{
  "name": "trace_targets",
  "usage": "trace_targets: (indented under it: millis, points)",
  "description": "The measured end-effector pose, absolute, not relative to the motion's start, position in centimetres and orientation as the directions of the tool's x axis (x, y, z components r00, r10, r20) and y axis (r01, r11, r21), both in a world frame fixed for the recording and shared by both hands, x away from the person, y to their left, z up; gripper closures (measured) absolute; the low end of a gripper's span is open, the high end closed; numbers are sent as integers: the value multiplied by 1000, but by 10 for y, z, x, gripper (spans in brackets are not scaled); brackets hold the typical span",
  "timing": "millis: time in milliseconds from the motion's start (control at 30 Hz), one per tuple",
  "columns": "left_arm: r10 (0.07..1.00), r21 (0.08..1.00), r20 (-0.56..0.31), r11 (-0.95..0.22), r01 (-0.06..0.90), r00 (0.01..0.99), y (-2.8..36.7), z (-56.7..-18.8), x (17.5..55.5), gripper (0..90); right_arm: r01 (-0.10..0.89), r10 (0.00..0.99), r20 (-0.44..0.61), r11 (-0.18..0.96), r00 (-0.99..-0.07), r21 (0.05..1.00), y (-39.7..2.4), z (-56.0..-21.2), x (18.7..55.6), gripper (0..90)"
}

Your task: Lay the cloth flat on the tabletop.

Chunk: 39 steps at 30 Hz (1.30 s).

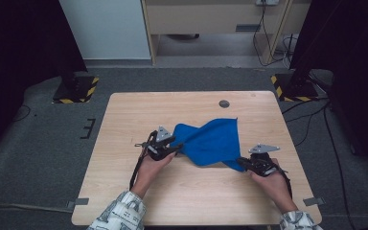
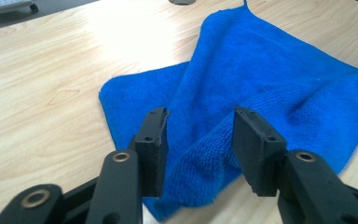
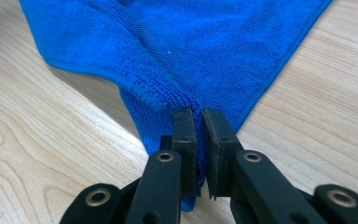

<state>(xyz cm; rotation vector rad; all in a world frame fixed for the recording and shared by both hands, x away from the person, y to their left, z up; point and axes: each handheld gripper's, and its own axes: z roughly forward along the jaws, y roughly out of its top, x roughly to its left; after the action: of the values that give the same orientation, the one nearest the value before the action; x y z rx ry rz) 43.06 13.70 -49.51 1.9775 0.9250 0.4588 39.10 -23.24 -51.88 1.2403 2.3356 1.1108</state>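
A blue cloth [image 1: 211, 141] lies rumpled and partly folded over itself in the middle of the wooden table [image 1: 139, 115]. My left gripper [image 1: 176, 146] is at the cloth's left edge. In the left gripper view its jaws stand apart [image 2: 200, 135] with a raised fold of the cloth [image 2: 261, 70] between them, and the pads do not press on it. My right gripper [image 1: 242, 164] is at the cloth's near right corner. The right gripper view shows its jaws [image 3: 199, 121] pinched on a corner of the cloth [image 3: 191, 46], which is lifted slightly off the wood.
A small dark round cap [image 1: 224, 103] sits in the tabletop behind the cloth. Stand bases with yellow-black stripes rest on the floor at far left [image 1: 76, 88] and far right [image 1: 292, 86]. Bare wood surrounds the cloth on every side.
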Motion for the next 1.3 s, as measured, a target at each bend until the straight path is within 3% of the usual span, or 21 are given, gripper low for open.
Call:
trace_targets:
  millis: [333, 667, 867, 1133, 1300]
  points:
    - [754, 858, -64, -292, 422, 653, 149, -494, 404, 633, 582, 794, 103, 344, -599, 737, -232, -519, 392, 841]
    - [711, 775, -29, -428, 466, 702, 137, -512, 393, 724, 582, 796, 114, 328, -595, 744, -230, -518, 390, 838]
    - [701, 739, -20, -470, 482, 713, 121, -524, 405, 728, 569, 785, 111, 336, -609, 750, -227, -516, 388, 836]
    - [705, 812, -64, -375, 448, 706, 103, -510, 422, 728, 562, 786, 111, 327, -608, 760, -228, -512, 389, 813]
    - [735, 811, -99, -331, 482, 670, 95, -513, 442, 724, 573, 801, 114, 312, -587, 758, -229, -512, 390, 779]
